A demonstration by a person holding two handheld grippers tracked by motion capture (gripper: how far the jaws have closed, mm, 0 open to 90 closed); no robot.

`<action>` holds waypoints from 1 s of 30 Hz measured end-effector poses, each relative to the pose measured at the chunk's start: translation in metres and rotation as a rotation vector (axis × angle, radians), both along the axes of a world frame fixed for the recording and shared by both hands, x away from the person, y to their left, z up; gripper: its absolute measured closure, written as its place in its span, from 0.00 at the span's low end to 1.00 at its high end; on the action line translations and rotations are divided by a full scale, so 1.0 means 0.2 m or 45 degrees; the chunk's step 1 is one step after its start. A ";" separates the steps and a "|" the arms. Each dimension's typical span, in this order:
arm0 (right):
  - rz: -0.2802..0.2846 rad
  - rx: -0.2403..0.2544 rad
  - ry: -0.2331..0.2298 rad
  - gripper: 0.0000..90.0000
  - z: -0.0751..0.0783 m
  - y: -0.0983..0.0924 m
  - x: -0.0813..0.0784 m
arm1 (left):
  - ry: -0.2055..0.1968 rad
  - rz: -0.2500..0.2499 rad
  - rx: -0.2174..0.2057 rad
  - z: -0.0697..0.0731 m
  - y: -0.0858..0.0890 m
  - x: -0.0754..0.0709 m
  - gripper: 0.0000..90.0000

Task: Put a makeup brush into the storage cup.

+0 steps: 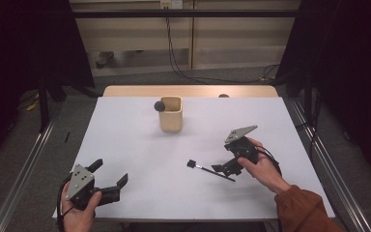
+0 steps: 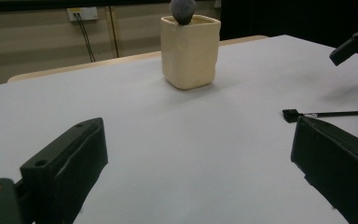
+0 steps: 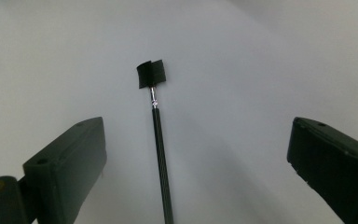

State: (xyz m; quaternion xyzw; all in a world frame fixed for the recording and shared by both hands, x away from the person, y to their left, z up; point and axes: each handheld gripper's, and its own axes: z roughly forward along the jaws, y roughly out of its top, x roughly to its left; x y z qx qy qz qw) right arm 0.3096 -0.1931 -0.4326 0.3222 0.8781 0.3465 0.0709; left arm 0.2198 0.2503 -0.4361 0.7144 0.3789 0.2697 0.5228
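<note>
Two grippers on the white table [image 1: 135, 145] | left gripper [image 1: 111, 181] at near left, jaws wide, holding nothing | right gripper [image 1: 221, 167] at near right, jaws wide, around the black thin brush [image 1: 210, 170] lying flat, its handle between them | beige cup [image 1: 170, 114] at far centre, a dark round brush head [image 1: 160, 106] at its rim

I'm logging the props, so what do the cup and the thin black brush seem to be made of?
Cup: looks like glazed ceramic, cream, with thick, slightly uneven walls and a soft sheen; could be plastic. Brush: slim matte black handle, likely plastic or painted wood, a small shiny metal-looking neck, and a short dark tip whose material I can't tell.
</note>
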 end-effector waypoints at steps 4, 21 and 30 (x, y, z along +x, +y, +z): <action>0.084 -0.060 0.011 0.08 0.01 0.02 0.01 | -0.011 0.000 0.018 0.00 0.00 0.00 0.04; 0.229 -0.202 0.194 0.07 -0.02 0.08 0.04 | 0.000 0.000 0.019 0.00 0.00 0.00 0.04; 0.245 -0.355 0.282 0.11 -0.05 0.13 0.06 | -0.002 0.000 0.020 0.00 0.00 0.00 0.04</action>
